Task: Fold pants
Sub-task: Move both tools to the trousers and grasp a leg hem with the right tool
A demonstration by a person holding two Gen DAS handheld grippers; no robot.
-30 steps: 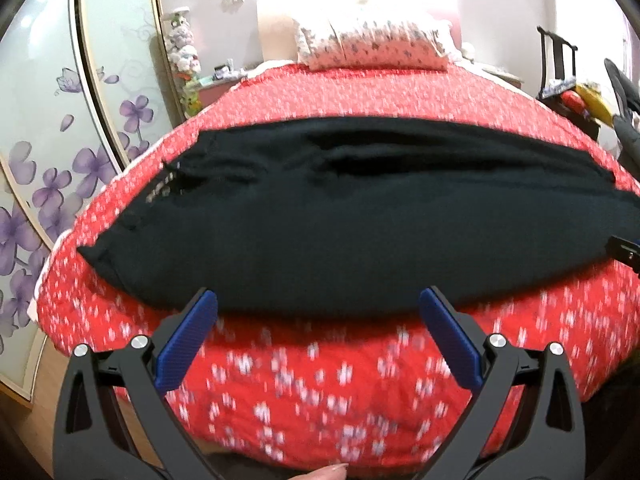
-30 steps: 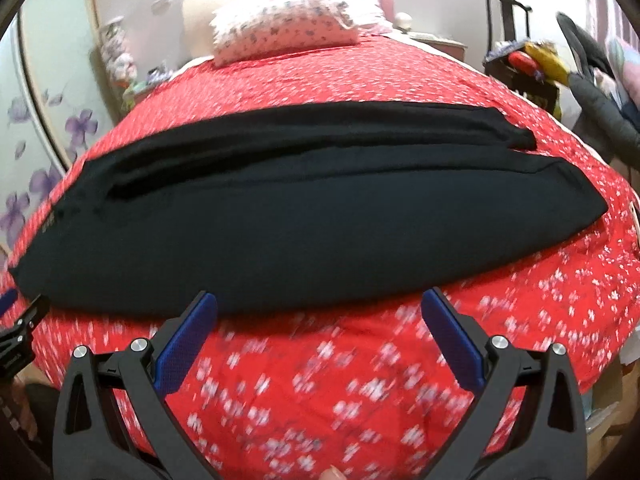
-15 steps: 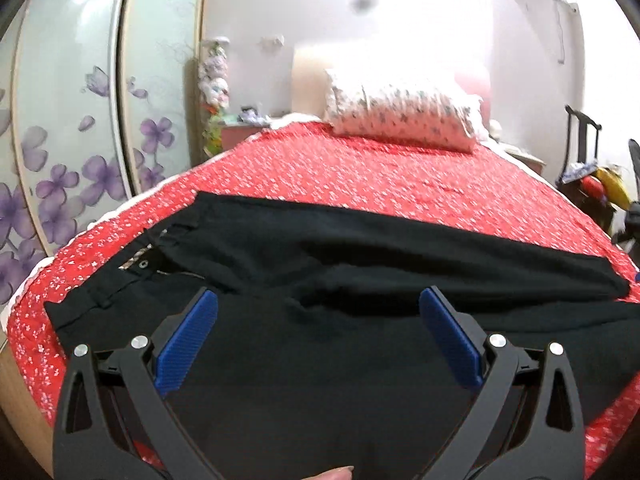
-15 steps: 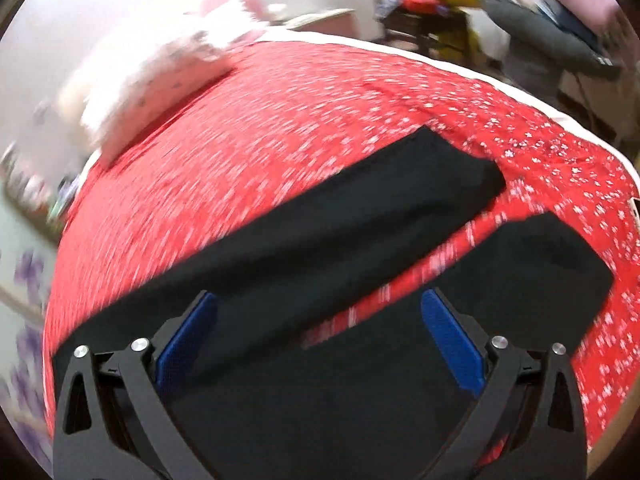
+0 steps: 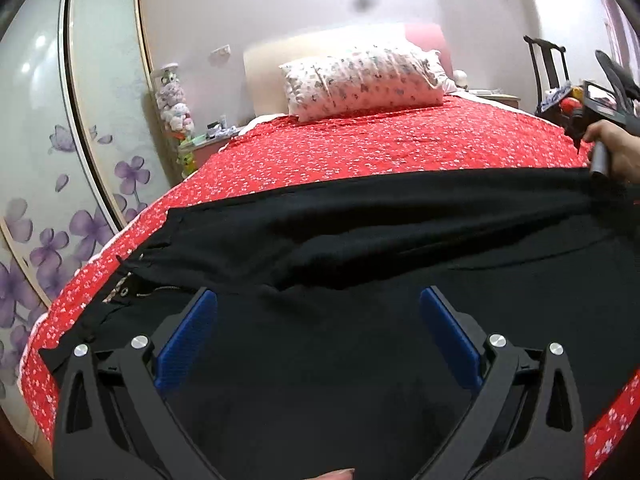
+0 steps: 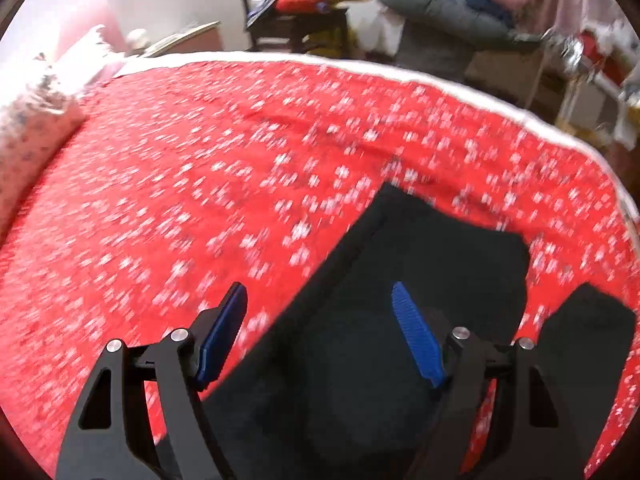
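Pants point(image 5: 360, 280) lie full-length across the bed point(image 5: 360, 148), legs apart, no fold made; left gripper point(image 5: 318, 334) gapes empty above the waist; right gripper point(image 6: 320, 336), jaws just narrowing yet unclamped, hangs over a cuff.

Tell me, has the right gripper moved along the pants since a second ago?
Yes. The right gripper went from facing the middle of the pants to their leg ends, toward the bed's side edge, its fingers closing, nothing pinched.
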